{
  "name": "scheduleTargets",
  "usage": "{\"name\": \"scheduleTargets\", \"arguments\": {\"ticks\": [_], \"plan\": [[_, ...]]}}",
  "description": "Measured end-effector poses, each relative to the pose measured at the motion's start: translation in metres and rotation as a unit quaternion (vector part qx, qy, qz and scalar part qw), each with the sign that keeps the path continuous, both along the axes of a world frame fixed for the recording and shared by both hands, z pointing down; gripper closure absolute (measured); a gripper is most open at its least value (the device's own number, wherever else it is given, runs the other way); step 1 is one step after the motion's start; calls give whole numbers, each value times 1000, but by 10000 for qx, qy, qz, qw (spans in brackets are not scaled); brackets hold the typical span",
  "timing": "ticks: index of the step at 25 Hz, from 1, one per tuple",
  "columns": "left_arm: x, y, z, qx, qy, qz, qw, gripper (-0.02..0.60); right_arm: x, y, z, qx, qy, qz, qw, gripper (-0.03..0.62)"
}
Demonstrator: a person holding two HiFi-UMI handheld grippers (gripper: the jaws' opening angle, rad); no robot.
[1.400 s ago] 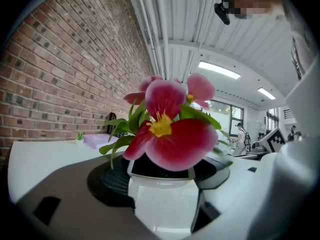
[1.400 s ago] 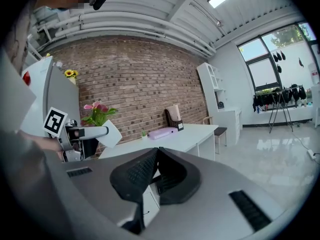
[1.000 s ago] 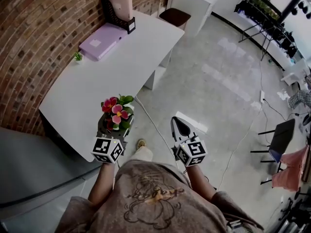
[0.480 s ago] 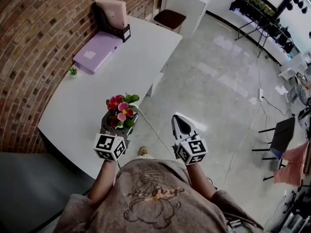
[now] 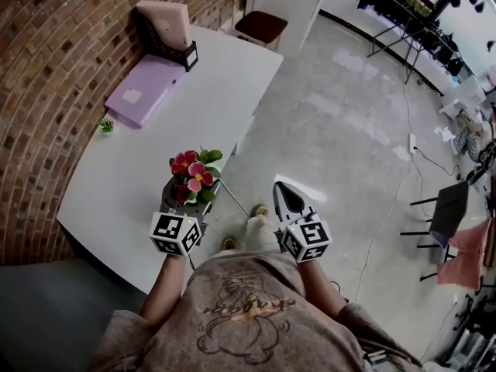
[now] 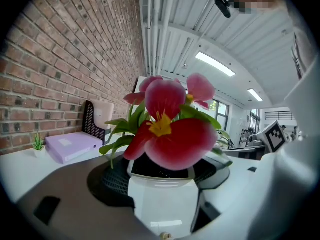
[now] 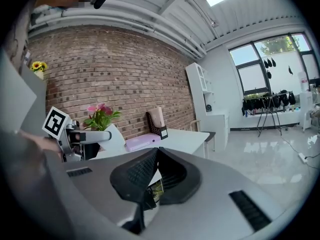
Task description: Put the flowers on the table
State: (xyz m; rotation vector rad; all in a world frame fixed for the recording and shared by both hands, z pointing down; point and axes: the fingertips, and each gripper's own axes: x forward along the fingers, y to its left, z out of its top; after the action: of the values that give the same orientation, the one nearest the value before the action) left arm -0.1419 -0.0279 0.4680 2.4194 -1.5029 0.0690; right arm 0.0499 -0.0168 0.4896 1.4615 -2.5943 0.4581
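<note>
— What's in the left gripper (image 5: 184, 201)?

— I have its jaws clamped on the white pot (image 6: 160, 199) of the flowers (image 5: 191, 178), the pink and red blooms upright above them. The right gripper (image 5: 284, 194) I hold with its jaws together on nothing, out over the floor (image 5: 349, 130).

— Anything different from half a second back?

— The grip is the same. A shoe (image 5: 260, 210) has come forward between the two grippers, where before only the rear one showed. The table (image 5: 147, 161) has slid slightly left in my head view. The flowers sit much as before against its edge.

— Where exactly?

— Over the table's long floor-side edge, towards the near corner. I can't tell whether the pot's base touches the top.

— Room to move?

— The near half of the table is bare, from that edge across to the brick-wall side. A small green plant (image 5: 106, 125) stands at the wall-side edge, and a purple case (image 5: 143, 91) and a black file holder (image 5: 164, 28) occupy the far end. A chair (image 5: 260, 23) stands beyond the far corner. To my right the floor is open.
</note>
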Motion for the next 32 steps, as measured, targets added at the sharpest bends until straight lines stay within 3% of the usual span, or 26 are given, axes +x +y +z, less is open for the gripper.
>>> {"name": "scheduleTargets", "arguments": {"ticks": [15,32], "plan": [[8,-105,3,54,-87,-304,9995,218,-6,-123,8,42,-146,-408,9991,591],[25,-231,2,79,-236,-1157,9930,218,19,-271,14,-116,-351,-1141,9928,591]]}}
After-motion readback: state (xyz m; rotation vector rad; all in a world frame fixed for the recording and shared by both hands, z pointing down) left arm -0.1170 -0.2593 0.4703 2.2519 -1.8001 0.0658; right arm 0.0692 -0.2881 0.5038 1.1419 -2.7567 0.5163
